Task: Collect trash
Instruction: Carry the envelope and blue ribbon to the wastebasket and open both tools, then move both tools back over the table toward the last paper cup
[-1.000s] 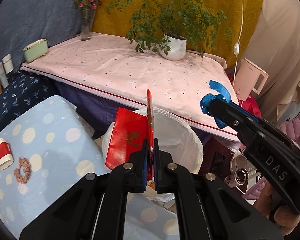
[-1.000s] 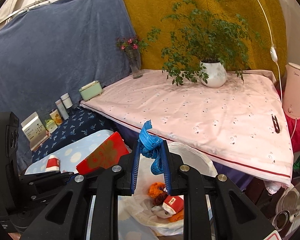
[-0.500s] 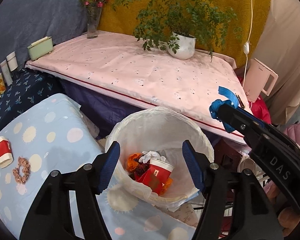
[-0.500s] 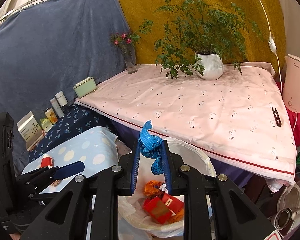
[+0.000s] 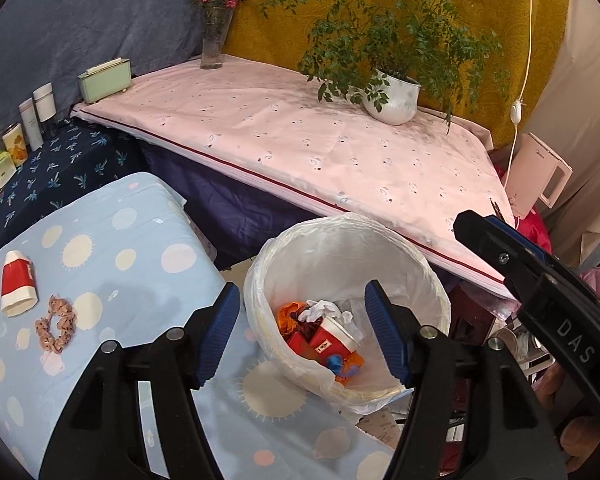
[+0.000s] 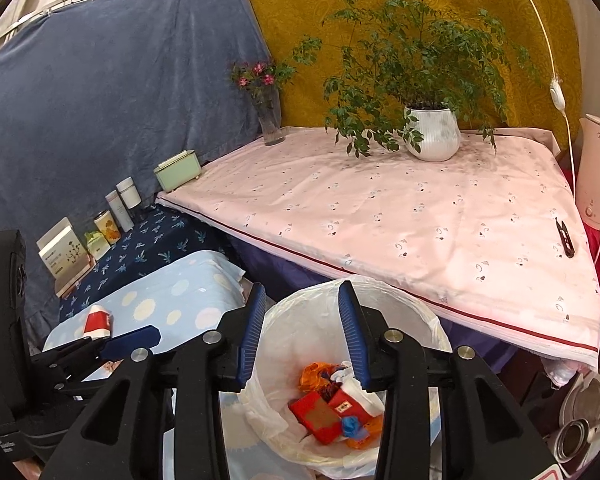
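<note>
The left gripper point(image 5: 304, 334) has its jaws wide apart and holds nothing; the right gripper point(image 6: 302, 334) is released too; both hang over the white bin point(image 5: 428, 276); the trash point(image 6: 332, 410) lies inside it; a red cup point(image 5: 17, 283) lies on the blue spotted cloth point(image 5: 140, 248).

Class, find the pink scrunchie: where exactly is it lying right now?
In the left wrist view, the pink scrunchie lies at the left on the blue dotted cloth, just right of the fallen red and white cup.
</note>
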{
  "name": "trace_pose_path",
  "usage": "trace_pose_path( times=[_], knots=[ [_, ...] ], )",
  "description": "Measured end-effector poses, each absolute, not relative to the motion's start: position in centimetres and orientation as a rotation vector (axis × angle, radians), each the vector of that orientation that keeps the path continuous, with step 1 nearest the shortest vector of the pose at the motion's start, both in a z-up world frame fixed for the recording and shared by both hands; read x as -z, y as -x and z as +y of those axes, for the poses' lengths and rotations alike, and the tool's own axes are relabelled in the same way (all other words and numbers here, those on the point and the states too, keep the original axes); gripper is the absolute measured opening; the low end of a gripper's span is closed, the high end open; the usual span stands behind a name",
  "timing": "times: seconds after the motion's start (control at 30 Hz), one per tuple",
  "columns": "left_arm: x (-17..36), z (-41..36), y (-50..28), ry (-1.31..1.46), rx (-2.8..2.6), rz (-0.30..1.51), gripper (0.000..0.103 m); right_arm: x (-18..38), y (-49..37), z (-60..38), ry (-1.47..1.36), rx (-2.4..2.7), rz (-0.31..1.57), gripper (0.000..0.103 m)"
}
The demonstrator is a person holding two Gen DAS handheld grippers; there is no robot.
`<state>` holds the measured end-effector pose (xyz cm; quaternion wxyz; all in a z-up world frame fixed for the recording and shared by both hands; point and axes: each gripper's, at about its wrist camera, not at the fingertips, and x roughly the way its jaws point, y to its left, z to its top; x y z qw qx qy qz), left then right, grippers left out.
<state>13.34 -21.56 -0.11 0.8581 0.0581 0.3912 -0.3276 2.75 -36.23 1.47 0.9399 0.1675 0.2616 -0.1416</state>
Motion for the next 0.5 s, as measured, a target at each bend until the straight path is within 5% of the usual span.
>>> trace_pose_path(
  times=[0.5],
  knots=[
    [-0.3,-18.0,-13.6,-0.08,0.635,0.813,0.062,-2.4,-3.4,-33.1,-0.303,0.25,0.537,0.042]
  ],
)
